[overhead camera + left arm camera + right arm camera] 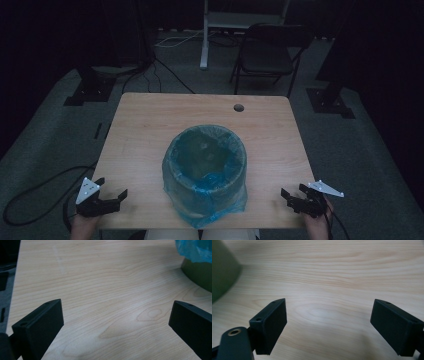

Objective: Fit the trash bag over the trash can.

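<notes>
Black two-jaw left tool (111, 196), right tool (293, 194), grey triangular plates, trailing cables

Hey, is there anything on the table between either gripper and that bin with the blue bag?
Nothing visible. The left gripper and right gripper sit open at the near corners of the table, with bare wood between each one and the bin, which stands between them with its blue bag over the rim.

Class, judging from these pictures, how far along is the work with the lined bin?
Done: the blue plastic liner already drapes over the round green bin. In hand: nothing; the left hand-held gripper and right hand-held gripper rest open beside it. Left: any handling of the liner, not yet begun.
</notes>
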`<state>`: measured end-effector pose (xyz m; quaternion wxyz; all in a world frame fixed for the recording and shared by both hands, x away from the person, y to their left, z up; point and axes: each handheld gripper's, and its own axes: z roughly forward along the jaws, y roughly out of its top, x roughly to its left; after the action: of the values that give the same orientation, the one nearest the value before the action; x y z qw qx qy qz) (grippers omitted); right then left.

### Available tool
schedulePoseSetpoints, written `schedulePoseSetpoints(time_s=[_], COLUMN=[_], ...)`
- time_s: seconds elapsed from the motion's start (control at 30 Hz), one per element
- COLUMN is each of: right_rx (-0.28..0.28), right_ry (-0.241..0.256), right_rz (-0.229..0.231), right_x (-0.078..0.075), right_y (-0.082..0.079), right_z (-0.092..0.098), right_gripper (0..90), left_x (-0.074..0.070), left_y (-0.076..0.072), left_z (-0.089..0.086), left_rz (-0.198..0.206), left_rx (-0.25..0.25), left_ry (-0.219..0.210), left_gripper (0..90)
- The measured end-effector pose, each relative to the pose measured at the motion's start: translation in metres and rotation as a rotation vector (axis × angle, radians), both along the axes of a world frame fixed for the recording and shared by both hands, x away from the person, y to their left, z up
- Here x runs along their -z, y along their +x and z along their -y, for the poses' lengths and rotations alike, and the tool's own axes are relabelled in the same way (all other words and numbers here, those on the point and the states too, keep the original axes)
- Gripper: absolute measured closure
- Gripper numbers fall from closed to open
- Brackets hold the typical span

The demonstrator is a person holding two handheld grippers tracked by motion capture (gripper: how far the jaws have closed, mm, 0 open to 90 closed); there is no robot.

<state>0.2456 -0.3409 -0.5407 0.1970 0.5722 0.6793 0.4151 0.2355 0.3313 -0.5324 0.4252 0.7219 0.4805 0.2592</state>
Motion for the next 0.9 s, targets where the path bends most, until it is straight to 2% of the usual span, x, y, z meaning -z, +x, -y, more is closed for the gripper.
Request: schedulePoseSetpoints(time_s=[0.13,0.23,0.43,0.47,0.57,0.6,0.63,0.7,0.8,0.9], right_rx=[0.043,0.052,0.105,0.122,0.165,0.176,0.188,0.200,0.228,0.257], right_ry=[-0.014,-0.037,-0.138,-0.136,-0.101,-0.096,-0.094,-0.094,-0.082,-0.056], right_rz=[0.019,0.027,0.035,0.027,0.031,0.033,0.034,0.043,0.056,0.064], right_x=[0.001,0.000,0.004,0.005,0.007,0.006,0.007,0.008,0.009,0.011], right_y=[-0.009,-0.013,-0.023,-0.024,-0.027,-0.028,-0.029,-0.029,-0.030,-0.031], right_z=[0.007,0.008,0.014,0.016,0.022,0.023,0.024,0.026,0.028,0.032], right_gripper=[13.2,13.2,13.2,13.3,13.3,13.3,13.3,13.3,13.3,13.3], left_x=[0.000,0.001,0.003,0.003,0.003,0.003,0.005,0.006,0.005,0.004], left_y=[-0.006,-0.011,-0.020,-0.020,-0.023,-0.023,-0.022,-0.022,-0.025,-0.027], left_z=[0.000,-0.001,-0.011,-0.012,-0.020,-0.020,-0.028,-0.035,-0.042,-0.046], left_rz=[-0.013,-0.020,-0.066,-0.075,-0.081,-0.081,-0.088,-0.094,-0.076,-0.057], left_rx=[-0.016,-0.034,-0.096,-0.115,-0.176,-0.176,-0.278,-0.327,-0.391,-0.433], left_ry=[0.024,0.041,0.068,0.071,0.050,0.050,0.028,-0.012,-0.037,-0.075], left_gripper=[0.2,0.2,0.2,0.2,0.2,0.2,0.2,0.2,0.2,0.2])
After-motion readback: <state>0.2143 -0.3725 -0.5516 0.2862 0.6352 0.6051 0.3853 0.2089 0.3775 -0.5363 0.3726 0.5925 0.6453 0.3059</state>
